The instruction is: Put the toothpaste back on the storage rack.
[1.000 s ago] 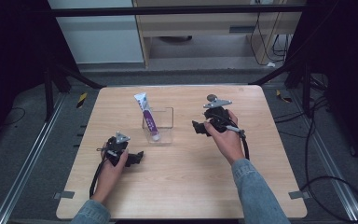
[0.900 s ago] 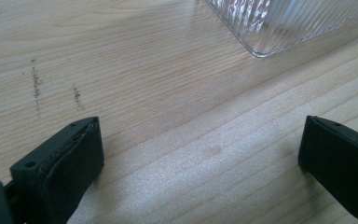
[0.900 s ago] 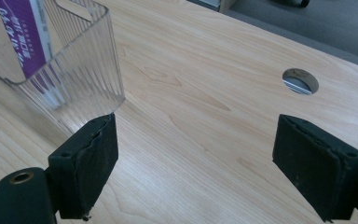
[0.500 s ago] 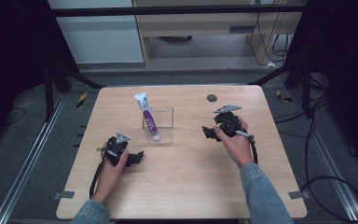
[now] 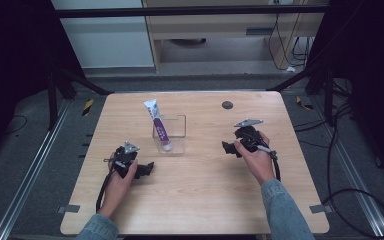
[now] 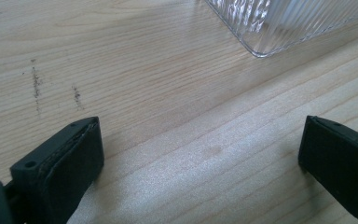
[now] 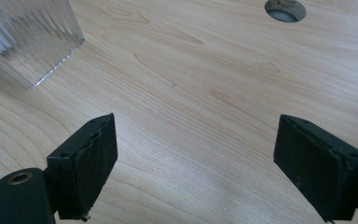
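A: Where is the thing you are working with?

B: The white and purple squeezable tube (image 5: 157, 122) is standing tilted in the clear ribbed plastic holder (image 5: 175, 137), just above the middle of the high view, its top leaning toward the upper left.

A: And your grippers?

B: Your left gripper (image 5: 147, 169) is lying low on the pale wooden table (image 5: 200, 195), below and left of the holder; your right gripper (image 5: 226, 148) is sitting right of it, well apart. Both have their jaws spread wide and are gripping nothing.

A: Which step is this?

B: Judging by that, the tube looks placed and you are resting. A next move would call for one gripper closing in on the holder.

A: Anything unclear?

B: The holder's corner (image 6: 279, 23) is being cut off in the left gripper view, and the tube's printing is too small to read.
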`<state>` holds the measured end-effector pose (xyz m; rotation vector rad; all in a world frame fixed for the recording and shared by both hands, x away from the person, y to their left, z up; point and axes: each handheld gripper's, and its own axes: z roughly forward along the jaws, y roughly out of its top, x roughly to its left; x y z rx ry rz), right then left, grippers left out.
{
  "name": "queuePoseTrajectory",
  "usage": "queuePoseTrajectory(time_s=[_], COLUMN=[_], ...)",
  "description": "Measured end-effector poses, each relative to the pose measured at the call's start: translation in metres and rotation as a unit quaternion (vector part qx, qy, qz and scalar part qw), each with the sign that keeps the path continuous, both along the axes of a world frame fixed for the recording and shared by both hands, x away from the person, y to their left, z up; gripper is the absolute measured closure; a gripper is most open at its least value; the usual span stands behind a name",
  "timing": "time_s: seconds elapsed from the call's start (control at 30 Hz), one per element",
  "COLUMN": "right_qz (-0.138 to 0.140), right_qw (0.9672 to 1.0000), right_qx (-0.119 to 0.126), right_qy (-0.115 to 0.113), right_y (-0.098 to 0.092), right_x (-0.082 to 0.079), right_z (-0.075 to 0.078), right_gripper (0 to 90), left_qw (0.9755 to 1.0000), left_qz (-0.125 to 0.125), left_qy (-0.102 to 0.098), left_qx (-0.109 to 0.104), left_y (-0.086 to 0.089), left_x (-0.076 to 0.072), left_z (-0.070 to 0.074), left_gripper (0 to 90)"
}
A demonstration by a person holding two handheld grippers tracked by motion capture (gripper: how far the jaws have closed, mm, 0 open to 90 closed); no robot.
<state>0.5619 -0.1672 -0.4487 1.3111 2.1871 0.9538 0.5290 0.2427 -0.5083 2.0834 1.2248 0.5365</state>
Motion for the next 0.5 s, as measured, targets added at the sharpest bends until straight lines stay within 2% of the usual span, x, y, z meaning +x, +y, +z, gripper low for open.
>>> queuePoseTrajectory(time_s=[0.2, 0.37, 0.5], right_qz=[-0.006, -0.015, -0.026], right_qw=[0.9998, 0.9997, 0.9994], right_qx=[0.001, -0.004, 0.005], right_qy=[0.016, 0.018, 0.023], right_y=[-0.005, -0.01, -0.018], right_x=[-0.002, -0.002, -0.001], right_z=[-0.014, -0.022, -0.029], right_gripper=[13.4, 13.9, 13.0], left_qw=[1.0, 1.0, 1.0], left_qz=[0.0, 0.0, 0.0], left_qy=[0.0, 0.0, 0.0], left_qx=[0.0, 0.0, 0.0], left_y=[0.0, 0.0, 0.0], left_x=[0.0, 0.0, 0.0], left_z=[0.0, 0.0, 0.0], left_gripper=[0.0, 0.0, 0.0])
